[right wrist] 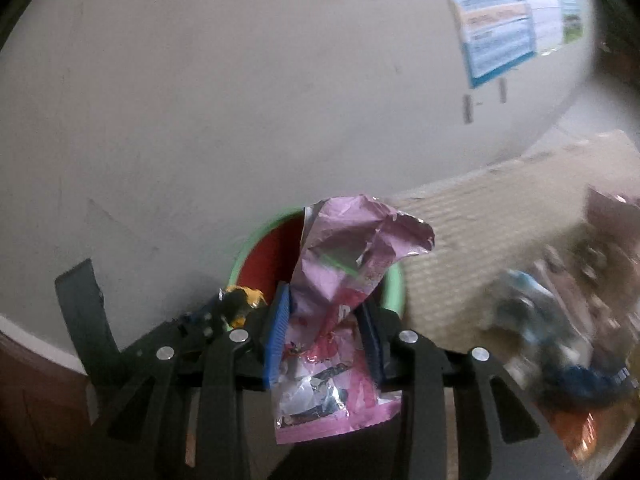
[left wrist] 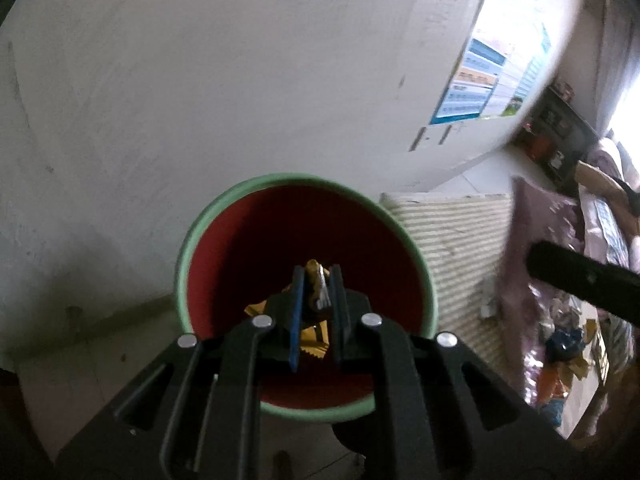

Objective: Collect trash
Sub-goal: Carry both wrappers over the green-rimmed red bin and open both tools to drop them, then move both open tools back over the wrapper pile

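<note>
A round bin with a green rim and red inside stands on the floor by the wall. My left gripper hangs over its mouth, shut on a yellow wrapper. More yellow wrapper lies in the bin below it. My right gripper is shut on a crumpled pink foil wrapper and holds it just before the bin. The left gripper with the yellow wrapper shows at the lower left of the right wrist view. The right gripper's arm shows at the right of the left wrist view.
A white wall with a poster rises behind the bin. A striped mat lies to the right. More wrappers, blue and orange, lie on the floor at the far right, blurred in the right wrist view.
</note>
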`<state>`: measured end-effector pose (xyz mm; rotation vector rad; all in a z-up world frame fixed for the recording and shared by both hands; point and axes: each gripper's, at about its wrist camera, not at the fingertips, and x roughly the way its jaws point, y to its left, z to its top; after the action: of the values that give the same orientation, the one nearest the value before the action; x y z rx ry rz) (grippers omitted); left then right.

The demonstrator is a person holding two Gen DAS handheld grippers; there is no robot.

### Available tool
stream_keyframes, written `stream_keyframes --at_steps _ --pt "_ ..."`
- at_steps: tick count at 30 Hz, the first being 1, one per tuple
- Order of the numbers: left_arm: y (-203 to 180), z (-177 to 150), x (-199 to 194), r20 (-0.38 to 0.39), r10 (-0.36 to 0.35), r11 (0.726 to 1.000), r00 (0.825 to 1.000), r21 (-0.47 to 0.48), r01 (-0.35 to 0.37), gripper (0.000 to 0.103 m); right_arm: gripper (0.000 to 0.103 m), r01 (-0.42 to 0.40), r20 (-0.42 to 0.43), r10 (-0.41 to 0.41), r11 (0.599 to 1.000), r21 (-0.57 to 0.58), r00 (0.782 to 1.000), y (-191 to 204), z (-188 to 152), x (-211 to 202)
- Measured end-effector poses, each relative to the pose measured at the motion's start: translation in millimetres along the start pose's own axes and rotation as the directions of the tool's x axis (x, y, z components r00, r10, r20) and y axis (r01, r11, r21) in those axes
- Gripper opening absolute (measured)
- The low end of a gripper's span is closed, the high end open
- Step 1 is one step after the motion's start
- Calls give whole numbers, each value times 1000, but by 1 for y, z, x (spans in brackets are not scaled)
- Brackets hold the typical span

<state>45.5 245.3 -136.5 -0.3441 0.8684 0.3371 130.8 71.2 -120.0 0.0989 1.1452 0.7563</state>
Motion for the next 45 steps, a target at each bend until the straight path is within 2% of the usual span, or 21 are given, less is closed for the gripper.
stream_keyframes --at_steps 2,3,5,10,16,19,21,24,29,34,39,45 --pt "6 2 2 0 7 1000 1000 -12 -7 12 39 -23 -9 23 1000 -3 1000 7 10 14" --pt "8 2 3 0 10 1000 1000 -17 -10 12 48 -27 -10 27 1000 -4 1000 10 14 19" --pt "11 4 7 -2 15 999 1000 -30 -15 12 60 -20 -7 20 1000 -1 1000 12 19 26" --pt "17 6 15 -16 12 999 1000 -46 -13 12 60 -12 4 12 1000 21 1000 7 14 23" --pt "11 6 24 -28 -1 1000 1000 -31 0 14 60 60 18 -60 998 -19 998 3 -11 -1" --pt "9 7 24 -18 4 1000 1000 -26 -4 27 60 88 11 -88 996 -30 996 -2 -31 -12" --pt "7 8 22 -9 1 1000 1000 -26 -1 42 60 110 8 -110 993 -34 994 -6 -43 -19" --pt "1 8 18 2 4 1000 1000 -19 -4 48 60 137 13 -136 990 -46 991 -10 -57 -26" --pt "-17 8 7 11 -10 1000 1000 1 10 51 62 181 47 -177 981 -77 983 -10 -75 -48" --pt "-49 4 -7 22 -42 997 999 60 41 51 66 225 89 -217 971 -84 972 -19 -85 -74" --pt "-90 -5 -14 8 -88 987 996 133 86 51 66 267 109 -262 963 -26 959 -46 -96 -100" --pt "-136 -24 -10 -56 -136 972 989 188 144 52 66 314 120 -317 948 47 941 -80 -108 -122"
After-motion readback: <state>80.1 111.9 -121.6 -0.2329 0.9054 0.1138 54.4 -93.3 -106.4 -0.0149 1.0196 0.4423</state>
